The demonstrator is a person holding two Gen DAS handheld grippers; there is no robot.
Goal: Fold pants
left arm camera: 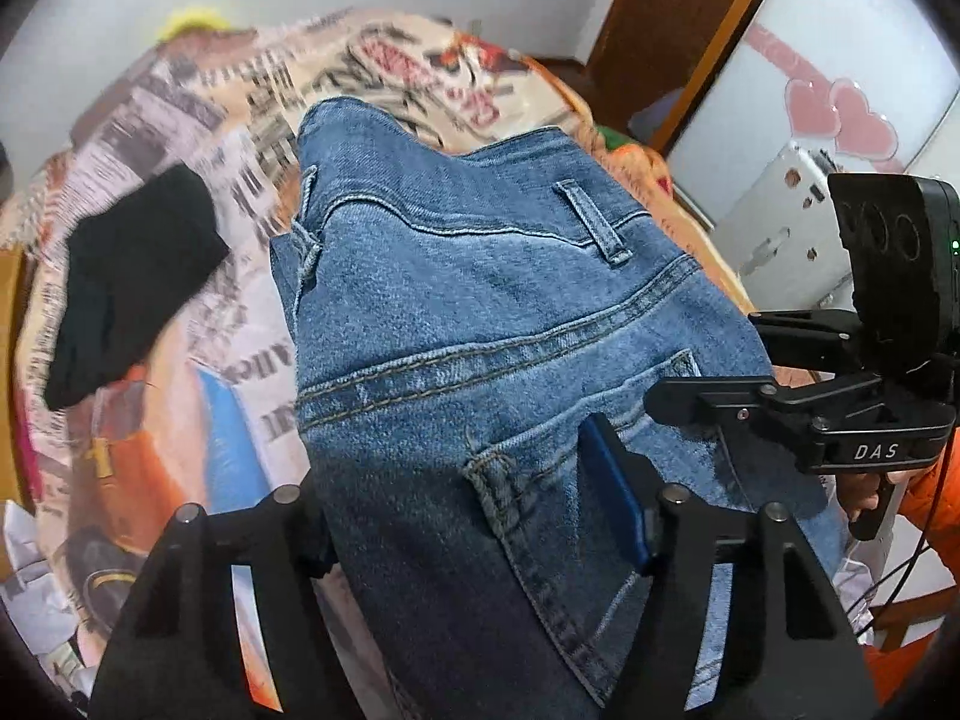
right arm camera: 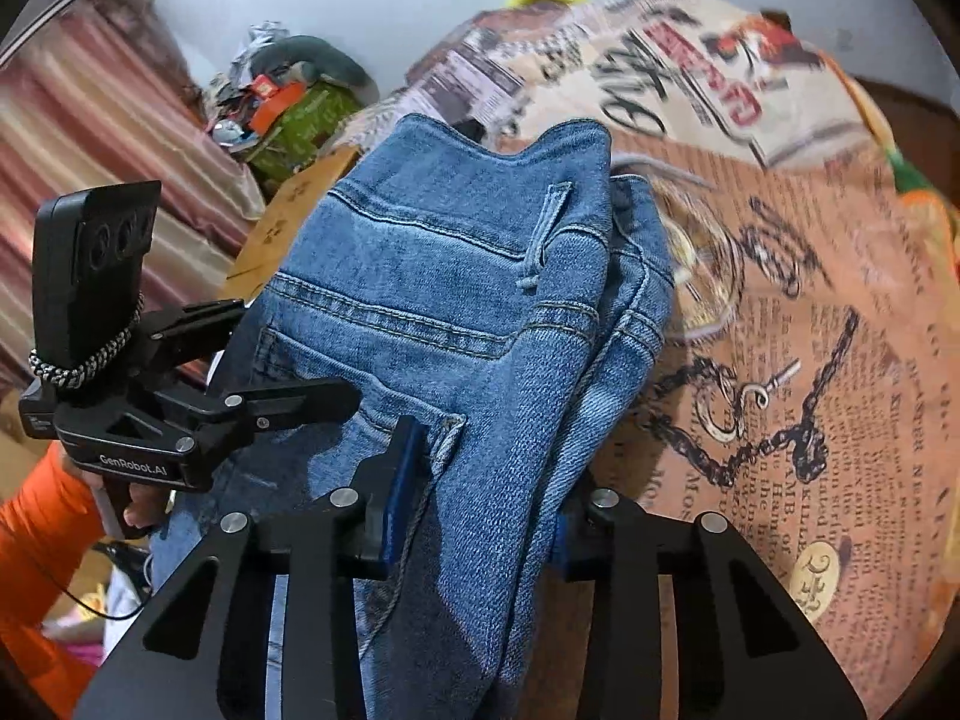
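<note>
Left wrist view: the jeans [left arm camera: 480,312] are held above the bed [left arm camera: 198,120], clamped side by side by the left gripper [left arm camera: 474,516] and right gripper [right arm camera: 474,510], waistband pointing away, legs trailing back beneath both.

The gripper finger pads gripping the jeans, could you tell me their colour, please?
Blue pads on black fingers, clearest in the right wrist view.
</note>
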